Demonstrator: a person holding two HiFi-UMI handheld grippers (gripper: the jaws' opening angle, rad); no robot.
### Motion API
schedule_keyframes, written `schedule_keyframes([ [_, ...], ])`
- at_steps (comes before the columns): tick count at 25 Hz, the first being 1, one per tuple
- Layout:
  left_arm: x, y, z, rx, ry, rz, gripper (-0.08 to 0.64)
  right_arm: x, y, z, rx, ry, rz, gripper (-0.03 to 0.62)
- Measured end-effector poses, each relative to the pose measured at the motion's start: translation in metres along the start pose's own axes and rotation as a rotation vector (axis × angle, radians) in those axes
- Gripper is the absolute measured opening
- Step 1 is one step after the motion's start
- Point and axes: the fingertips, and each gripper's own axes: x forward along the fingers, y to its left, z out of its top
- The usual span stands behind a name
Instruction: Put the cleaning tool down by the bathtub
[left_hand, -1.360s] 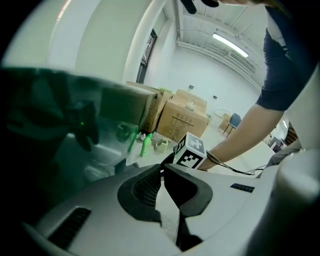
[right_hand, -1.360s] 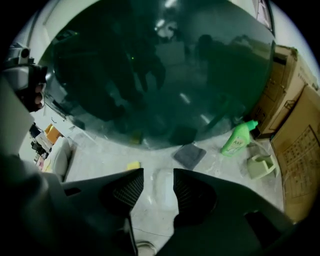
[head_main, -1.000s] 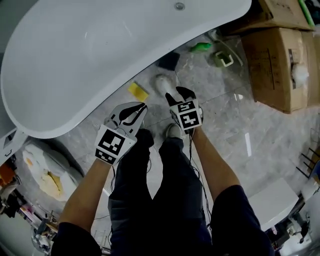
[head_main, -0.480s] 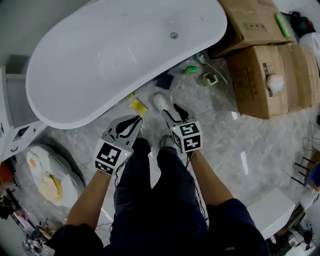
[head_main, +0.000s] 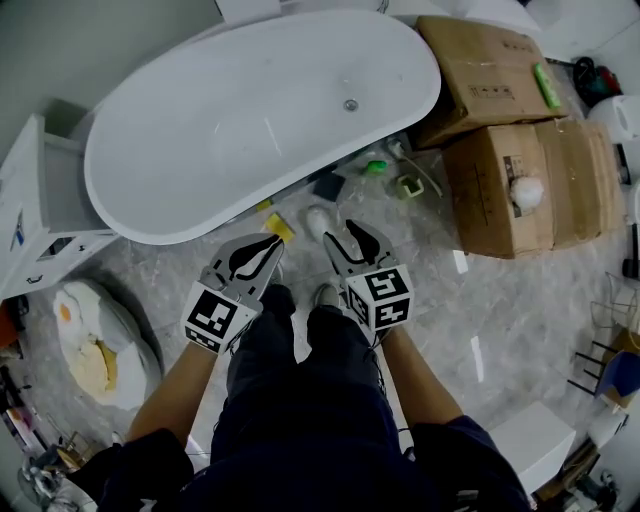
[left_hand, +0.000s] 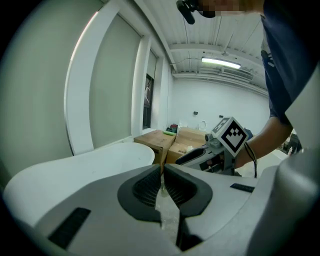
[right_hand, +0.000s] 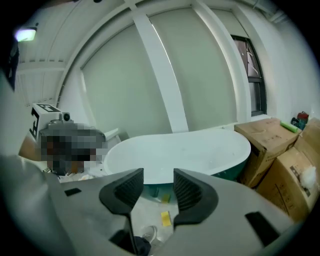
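**Both grippers empty above the floor, sponge lying beside the bathtub**

Nearest the head camera, a pair of dark trouser legs (head_main: 300, 400) is seen from above, with both grippers held out in front of them. The left gripper (head_main: 262, 250) is carried with its jaws drawn together: in its own view the ribbed black pads meet at the tips, and nothing is gripped between them. The right gripper (head_main: 350, 240) is held just beside it with its jaws set apart by a moderate gap, and only the floor and the tub are seen through that gap.

Past the jaw tips, a white shoe (head_main: 320, 218) is planted on the grey marble floor (head_main: 470, 290). Just to its left, a small yellow rectangular sponge (head_main: 279, 228) lies flat on the floor, close under the rim of the white oval bathtub (head_main: 250, 130) and clear of both grippers. Further along the tub's edge, a dark square pad (head_main: 328, 186) and a small green object (head_main: 375, 167) are found on the floor. To the right of the tub, brown cardboard boxes (head_main: 520, 190) are stacked.
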Motion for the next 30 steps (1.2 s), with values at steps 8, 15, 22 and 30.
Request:
schedule_keyframes([
  [8,-0.05,-0.002,0.063,0.03,-0.09,0.059,0.043,-0.056,0.036,0.073,-0.074,-0.106,0.035,0.192],
  [15,-0.084,-0.004,0.13,0.046,-0.224,0.094,0.043,-0.093,0.067,0.137,-0.118,-0.227,0.064,0.192],
  [22,-0.121,-0.004,0.162,0.063,-0.301,0.127,0.043,-0.132,0.099,0.193,-0.193,-0.347,0.088,0.19],
  [30,-0.142,-0.011,0.19,0.065,-0.37,0.139,0.043,-0.166,0.116,0.225,-0.235,-0.42,0.098,0.186],
])
